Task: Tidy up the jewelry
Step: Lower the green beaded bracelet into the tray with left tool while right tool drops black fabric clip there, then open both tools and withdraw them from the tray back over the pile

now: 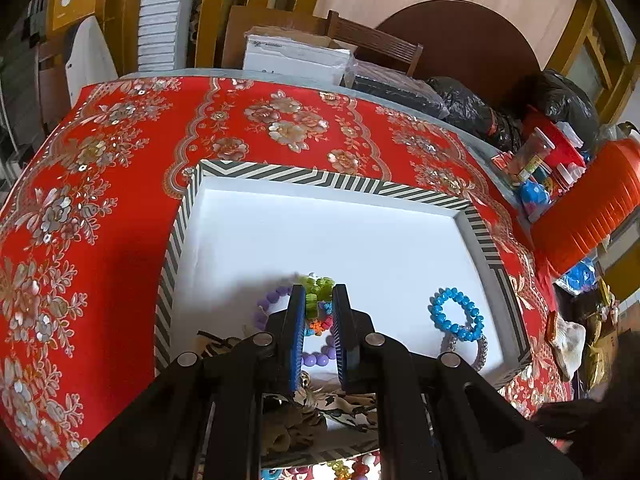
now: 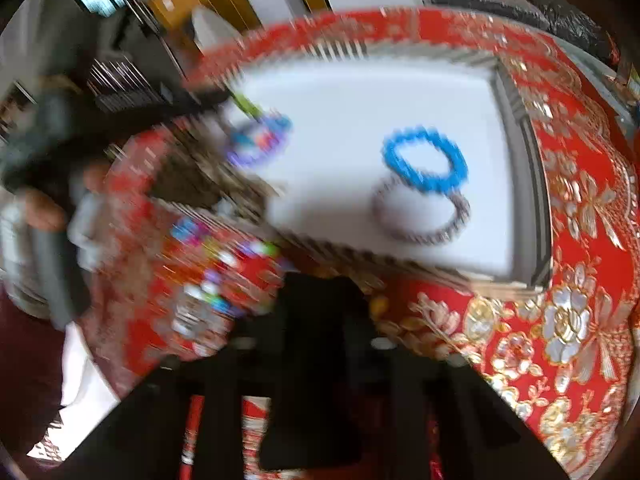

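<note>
Low in the centre of the left wrist view, the left gripper [image 1: 318,308] has its jaws drawn close on a multicoloured bead bracelet [image 1: 319,300], green flower beads showing between the blue pads and orange and teal beads hanging below, so it appears to be pinching that piece over the white tray [image 1: 340,232] with the striped rim, probably to set it down there among the sorted pieces. Beneath and to the left a purple bead bracelet [image 1: 272,304] lies on the tray floor, and I cannot tell whether the held bracelet touches it. Toward the lower right of the tray a blue bead bracelet [image 1: 456,314] rests overlapping a silvery woven bangle [image 1: 466,348]; placing them apart from the purple one looks like grouping by kind. At the bottom of that view a patterned cloth pouch [image 1: 320,404] fills the near part of the tray, and more loose beads [image 1: 348,470] lie outside the rim on the red floral cloth of the desk [image 1: 100,200]. The right wrist view is heavily blurred: the right gripper [image 2: 316,292] hangs over the near rim of the tray, and its jaws look pressed together and empty, though the smear makes that uncertain. Clutter at the far right of the desk, black bags [image 1: 480,108] and an orange container [image 1: 592,216], stands well apart from the tray. The pouch and the purple bracelet crowd the spot below the held piece.
</note>
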`<state>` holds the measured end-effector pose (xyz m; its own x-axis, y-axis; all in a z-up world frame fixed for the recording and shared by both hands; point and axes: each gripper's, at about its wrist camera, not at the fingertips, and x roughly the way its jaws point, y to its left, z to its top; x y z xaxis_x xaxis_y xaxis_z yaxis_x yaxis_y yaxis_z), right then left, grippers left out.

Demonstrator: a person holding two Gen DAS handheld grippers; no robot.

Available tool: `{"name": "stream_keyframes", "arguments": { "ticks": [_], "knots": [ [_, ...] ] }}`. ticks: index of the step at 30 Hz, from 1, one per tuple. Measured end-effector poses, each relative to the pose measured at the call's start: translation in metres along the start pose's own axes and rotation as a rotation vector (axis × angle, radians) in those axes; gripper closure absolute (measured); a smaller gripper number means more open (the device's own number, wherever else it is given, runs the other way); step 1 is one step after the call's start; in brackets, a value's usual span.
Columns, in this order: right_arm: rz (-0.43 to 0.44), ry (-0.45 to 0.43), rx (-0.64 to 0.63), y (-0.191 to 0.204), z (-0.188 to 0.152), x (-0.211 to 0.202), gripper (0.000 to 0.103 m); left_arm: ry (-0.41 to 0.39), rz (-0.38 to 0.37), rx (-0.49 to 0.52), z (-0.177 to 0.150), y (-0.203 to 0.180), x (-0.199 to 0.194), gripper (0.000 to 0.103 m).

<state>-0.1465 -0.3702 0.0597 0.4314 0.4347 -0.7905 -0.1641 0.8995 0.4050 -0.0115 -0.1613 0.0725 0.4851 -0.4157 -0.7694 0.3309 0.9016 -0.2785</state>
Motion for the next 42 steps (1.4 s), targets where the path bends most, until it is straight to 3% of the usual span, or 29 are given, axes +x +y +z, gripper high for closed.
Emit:
{"name": "stream_keyframes", "arguments": {
  "ticks": [4,9,15,18,20,22,27,29,32,42],
  "knots": [
    [0.090,-0.113,0.016,0.004,0.021,-0.031,0.086,-0.003,-0.005,-0.010,0.002,0.003,-0.001,0.091],
    [0.088,-0.230,0.116,-0.007,0.062,-0.029,0.086,-0.004,-0.013,-0.030,0.001,0.007,0.000,0.091],
    [0.005,-0.141,0.114,-0.012,0.105,0.036,0.086,0.015,-0.014,-0.032,-0.003,0.007,0.007,0.091],
    [-0.049,-0.079,0.090,-0.015,0.111,0.064,0.085,0.011,-0.012,-0.041,-0.003,0.008,0.007,0.087],
    [-0.074,-0.033,0.126,-0.024,0.108,0.076,0.079,0.007,-0.007,-0.048,-0.002,0.010,0.005,0.079],
    [-0.060,-0.044,0.156,-0.033,0.106,0.076,0.075,-0.003,-0.003,-0.056,-0.003,0.012,0.000,0.075],
    [-0.033,-0.099,0.145,-0.029,0.088,0.036,0.071,-0.036,0.018,-0.044,-0.006,0.009,-0.019,0.075],
    [-0.061,-0.123,0.116,-0.019,0.075,0.015,0.061,-0.048,0.029,-0.031,-0.010,0.005,-0.027,0.075],
    [-0.083,-0.151,0.082,-0.009,0.051,-0.010,0.055,-0.064,0.038,-0.008,-0.019,-0.005,-0.039,0.075],
    [-0.206,-0.216,0.090,-0.003,-0.027,-0.055,0.053,-0.114,0.079,0.076,-0.064,-0.044,-0.067,0.075]
  ]
}}
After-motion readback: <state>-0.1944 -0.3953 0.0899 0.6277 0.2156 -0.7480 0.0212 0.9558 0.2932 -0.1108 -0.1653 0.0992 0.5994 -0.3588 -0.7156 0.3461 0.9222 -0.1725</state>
